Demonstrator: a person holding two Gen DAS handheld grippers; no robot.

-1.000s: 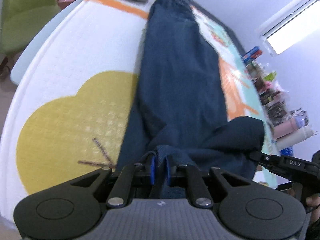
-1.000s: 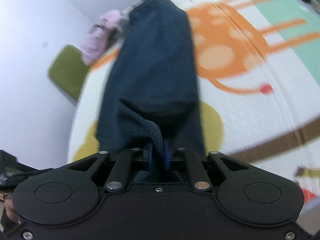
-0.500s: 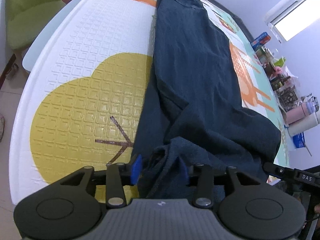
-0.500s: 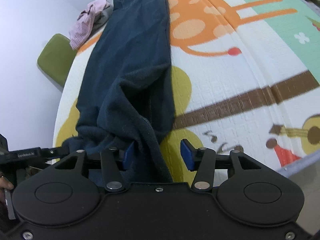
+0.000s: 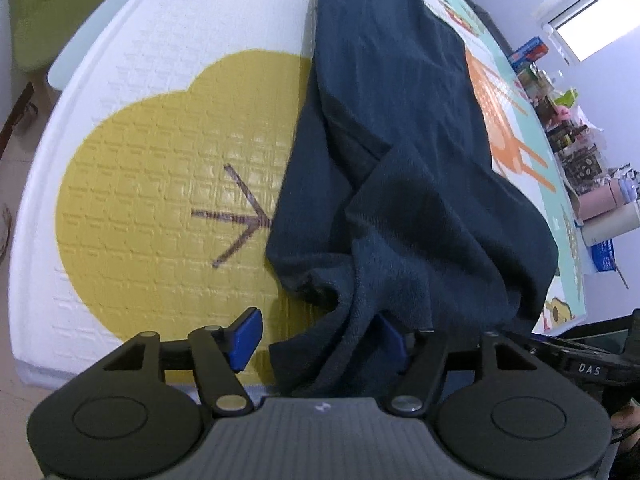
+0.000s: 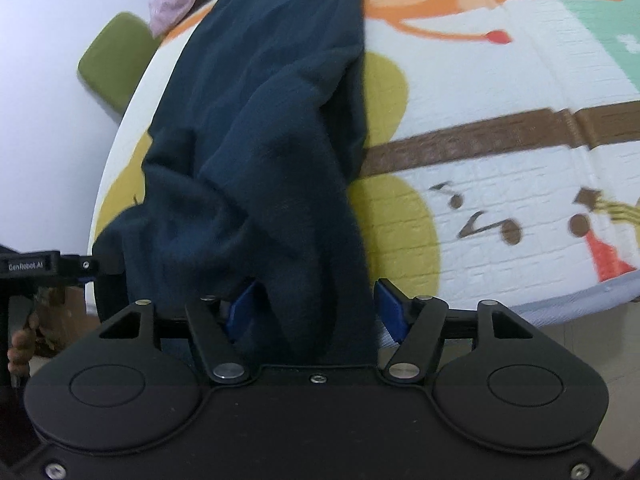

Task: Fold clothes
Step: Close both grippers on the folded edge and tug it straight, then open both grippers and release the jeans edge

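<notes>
Left wrist: trousers (image 5: 400,160) between opening hand-held gripper (image 5: 320,338).

Green chair (image 5: 48,12), pale walls (image 6: 44,60)

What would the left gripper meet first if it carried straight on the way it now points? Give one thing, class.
Most likely the dark blue trousers: the left gripper is opening, with their bunched end between its fingers. The play mat lies just beneath, though depth is unclear.
</notes>
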